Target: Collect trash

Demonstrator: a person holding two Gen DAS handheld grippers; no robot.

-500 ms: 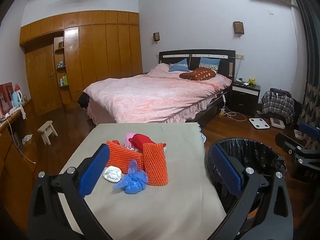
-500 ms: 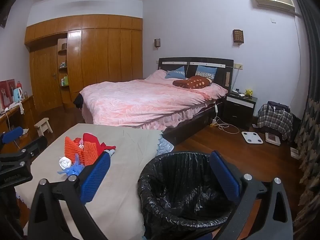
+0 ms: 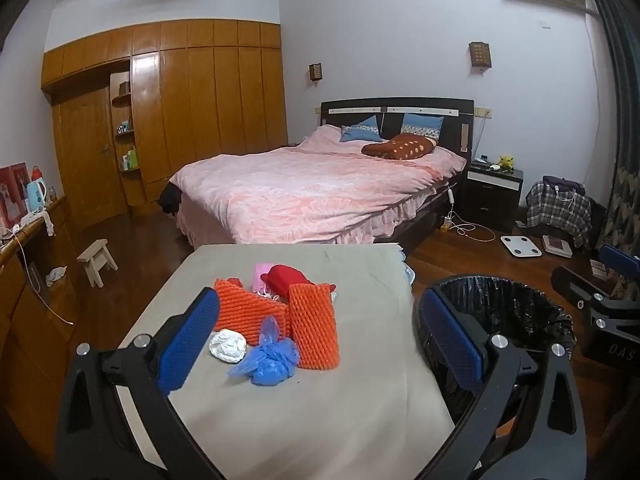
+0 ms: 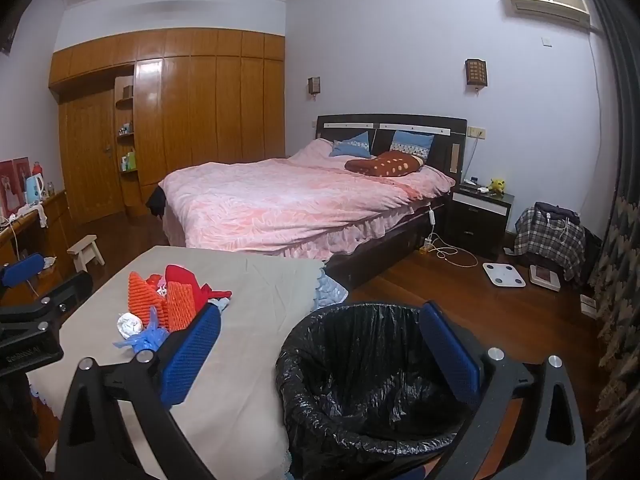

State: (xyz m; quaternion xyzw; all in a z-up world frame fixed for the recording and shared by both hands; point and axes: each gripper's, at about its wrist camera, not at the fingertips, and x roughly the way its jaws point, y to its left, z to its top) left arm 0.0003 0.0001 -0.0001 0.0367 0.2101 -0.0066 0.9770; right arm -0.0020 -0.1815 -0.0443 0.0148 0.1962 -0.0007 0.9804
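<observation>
The tabletop (image 3: 360, 420), under a grey cloth, carries all the trash in one heap near its middle. The bin (image 4: 360, 368), lined with a black bag and with nothing visible in it, stands on the floor against the tabletop's right edge.

From the left hand-held gripper (image 3: 320, 344) the heap lies dead ahead at twelve o'clock, and the bin sits off at about three o'clock. From the right hand-held gripper (image 4: 320, 352) the bin lies straight ahead and below, and the heap is off at ten o'clock. By that reading the left one is the nearer to the trash, and the right one is better placed over the bin.

Both hand-held grippers have their jaws spread as wide as they go, with nothing between the blue pads.

In the heap, two orange foam nets are the biggest pieces. The flatter net (image 3: 250, 312) lies toward eleven o'clock. The other net (image 3: 314, 326) stands on end just right of centre, its long axis running toward twelve. A red piece (image 3: 286, 276) and a pink scrap (image 3: 262, 274) lie behind them. In front, nearest the left jaws, sit a crumpled blue plastic bag (image 3: 266, 364) and, touching it at its nine o'clock side, a white paper wad (image 3: 228, 346).
</observation>
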